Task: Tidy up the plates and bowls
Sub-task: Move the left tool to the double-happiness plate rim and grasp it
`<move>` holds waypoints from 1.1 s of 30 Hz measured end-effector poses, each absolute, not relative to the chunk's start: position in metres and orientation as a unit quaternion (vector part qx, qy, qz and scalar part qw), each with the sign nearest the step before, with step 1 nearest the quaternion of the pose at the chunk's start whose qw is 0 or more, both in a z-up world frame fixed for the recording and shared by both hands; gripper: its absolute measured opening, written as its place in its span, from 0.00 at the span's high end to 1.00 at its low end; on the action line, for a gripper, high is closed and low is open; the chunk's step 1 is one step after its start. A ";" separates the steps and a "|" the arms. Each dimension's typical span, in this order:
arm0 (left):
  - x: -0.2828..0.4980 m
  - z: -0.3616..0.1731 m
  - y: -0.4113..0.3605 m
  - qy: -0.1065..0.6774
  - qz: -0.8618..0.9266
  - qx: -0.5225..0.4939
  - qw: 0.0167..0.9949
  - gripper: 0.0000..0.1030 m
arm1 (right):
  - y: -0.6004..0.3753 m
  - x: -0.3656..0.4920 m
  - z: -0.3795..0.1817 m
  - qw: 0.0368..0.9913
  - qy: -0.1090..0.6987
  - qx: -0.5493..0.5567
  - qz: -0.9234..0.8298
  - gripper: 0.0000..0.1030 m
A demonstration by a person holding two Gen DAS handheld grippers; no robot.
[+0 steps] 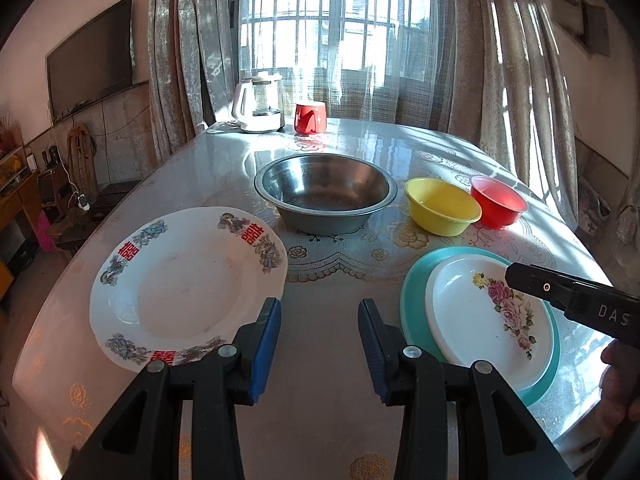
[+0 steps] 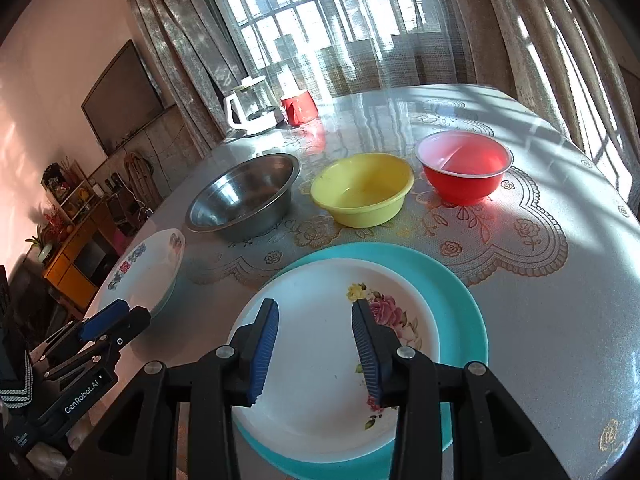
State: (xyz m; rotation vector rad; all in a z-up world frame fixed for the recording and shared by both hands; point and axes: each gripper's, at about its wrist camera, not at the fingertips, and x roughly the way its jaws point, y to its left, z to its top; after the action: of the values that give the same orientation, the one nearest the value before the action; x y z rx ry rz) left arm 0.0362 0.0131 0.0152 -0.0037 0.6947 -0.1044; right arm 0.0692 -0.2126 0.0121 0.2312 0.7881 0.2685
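Both tongs stand spread and empty. The left tongs (image 1: 319, 344) hover over bare worktop (image 1: 320, 420), with the large white plate (image 1: 188, 284), rimmed in blue flowers and red characters, just to their left. The right tongs (image 2: 315, 350) hang above the rose-patterned white plate (image 2: 320, 360), which lies stacked on a wider teal plate (image 2: 460, 320); nothing sits between the blue ribbed pads.

Beyond the tongs stands a row of three bowls: a stainless steel bowl (image 1: 326, 192) ahead of the left tongs, then a yellow plastic bowl (image 2: 362, 190) and a red plastic bowl (image 2: 464, 172) further right. A white kettle (image 1: 258, 104) and a red mug (image 1: 310, 118) stand at the far edge.

Handling, as a judgement: the white plates look glazed, so stiff, slippery and breakable; the shallow raised rim is the only hold, pinched at the near edge with one pad under it. The teal plate may be plastic or melamine, lighter and tougher. The plastic bowls look light, with thin lipped walls that suit a pinch over the rim and should nest. The steel bowl is rigid, smooth and heaviest of the three; its flat flange offers the grip. The glossy cloth on the worktop may let the dishes slide.
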 end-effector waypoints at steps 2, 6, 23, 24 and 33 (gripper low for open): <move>0.036 0.014 0.019 0.341 -0.047 -0.005 0.939 0.60 | -0.203 0.073 0.013 0.906 0.386 0.106 0.142 0.62; 0.036 0.012 0.033 0.343 -0.034 -0.015 0.939 0.60 | -0.183 0.084 0.013 0.895 0.395 0.105 0.176 0.62; 0.043 0.008 0.184 0.341 0.082 -0.133 0.927 0.60 | -0.082 0.130 -0.002 0.844 0.444 0.109 0.281 0.60; 0.044 0.007 0.192 0.336 0.088 -0.138 0.927 0.60 | -0.077 0.133 -0.004 0.843 0.446 0.110 0.281 0.60; 0.072 -0.013 0.229 0.355 0.063 -0.182 0.915 0.52 | -0.054 0.163 -0.024 0.830 0.473 0.126 0.269 0.60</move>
State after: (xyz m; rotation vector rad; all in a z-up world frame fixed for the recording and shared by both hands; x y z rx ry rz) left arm 0.0719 0.2292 -0.0128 -0.3747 0.7319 0.1293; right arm 0.1627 -0.0536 -0.0243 0.2677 1.0029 0.5706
